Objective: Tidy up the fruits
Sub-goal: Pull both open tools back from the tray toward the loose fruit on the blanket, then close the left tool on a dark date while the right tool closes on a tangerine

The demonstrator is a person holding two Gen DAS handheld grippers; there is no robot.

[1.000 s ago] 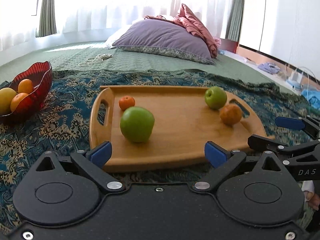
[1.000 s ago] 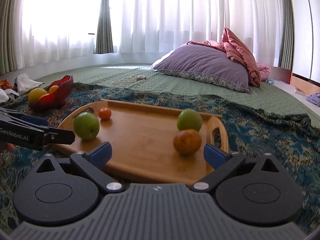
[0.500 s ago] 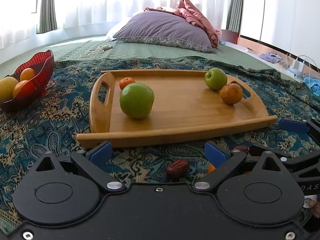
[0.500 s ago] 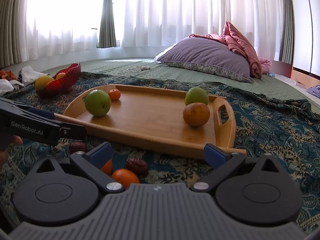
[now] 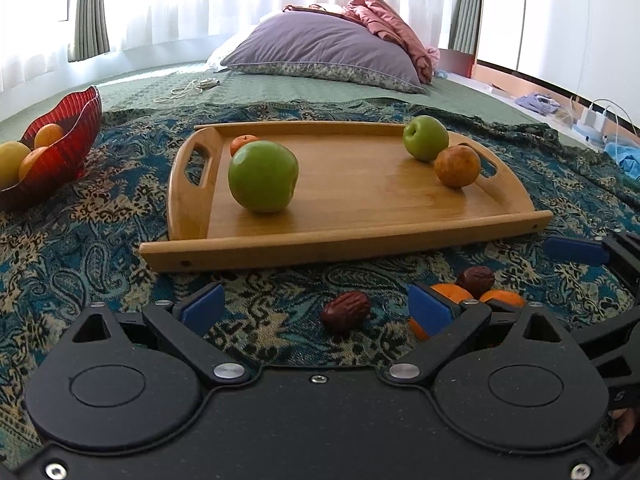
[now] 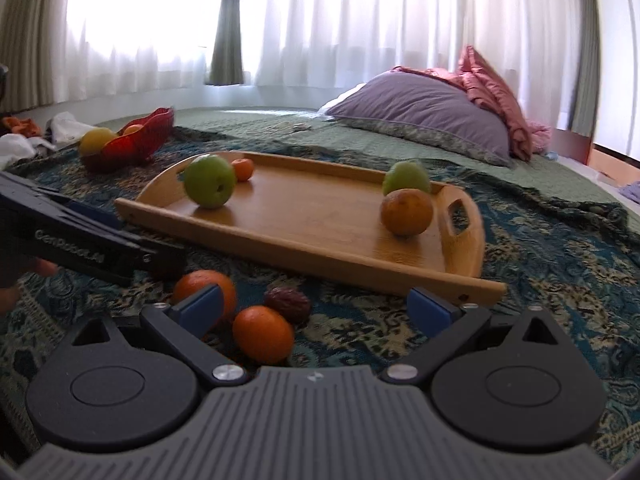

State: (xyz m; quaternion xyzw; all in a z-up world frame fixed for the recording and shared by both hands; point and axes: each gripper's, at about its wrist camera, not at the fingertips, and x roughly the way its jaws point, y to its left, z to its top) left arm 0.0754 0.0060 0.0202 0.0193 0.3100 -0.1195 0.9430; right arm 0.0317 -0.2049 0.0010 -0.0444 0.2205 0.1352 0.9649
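Observation:
A wooden tray (image 5: 360, 236) (image 6: 304, 240) lies on the patterned cloth. On it are a big green apple (image 5: 263, 176) (image 6: 209, 181), a small tangerine (image 5: 241, 143) (image 6: 243, 169), a second green apple (image 5: 425, 137) (image 6: 406, 176) and an orange (image 5: 457, 166) (image 6: 406, 212). Before the tray lie two tangerines (image 6: 263, 334) (image 6: 206, 290) and two red dates (image 5: 346, 312) (image 6: 288, 304). My left gripper (image 5: 316, 306) is open and empty above the cloth, just left of a date. My right gripper (image 6: 316, 306) is open and empty, over the loose tangerines.
A red glass bowl (image 5: 64, 136) (image 6: 136, 140) with oranges and a yellow fruit stands at the left. A purple pillow (image 5: 324, 52) and pink blanket lie at the back. A cable lies on the green mat behind the tray.
Both grippers have drawn back from the tray towards the near side. The loose tangerines and dates in front of the tray have come into view. Both stay open.

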